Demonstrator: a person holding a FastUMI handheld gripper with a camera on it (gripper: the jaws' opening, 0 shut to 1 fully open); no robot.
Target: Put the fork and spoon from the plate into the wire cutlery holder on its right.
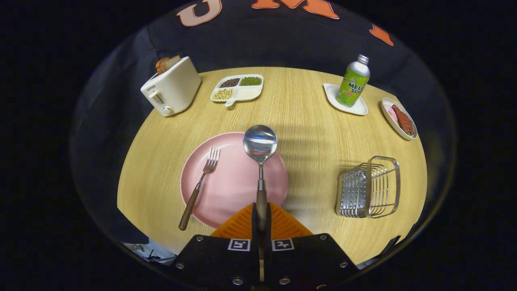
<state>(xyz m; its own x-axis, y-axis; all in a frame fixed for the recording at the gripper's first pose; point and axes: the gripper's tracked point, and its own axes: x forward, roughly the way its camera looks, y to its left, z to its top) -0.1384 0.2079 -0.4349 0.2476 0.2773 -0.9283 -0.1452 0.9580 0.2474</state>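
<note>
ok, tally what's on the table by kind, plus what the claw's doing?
Cutlery: 2, fork, spoon
Dishes: 4, plate, tray, coaster, dish
Holder: 1
Toaster: 1
Bottle: 1
Total: 9
Claw shut on spoon.

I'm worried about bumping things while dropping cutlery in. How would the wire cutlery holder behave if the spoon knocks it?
The wire cutlery holder looks like thin open wire, so probably light and apt to slide on the smooth table. It stands unanchored and may tip if struck high. The gripper, shut on the spoon by its handle end, leaves the bowl far out, so knocks could carry leverage.
</note>
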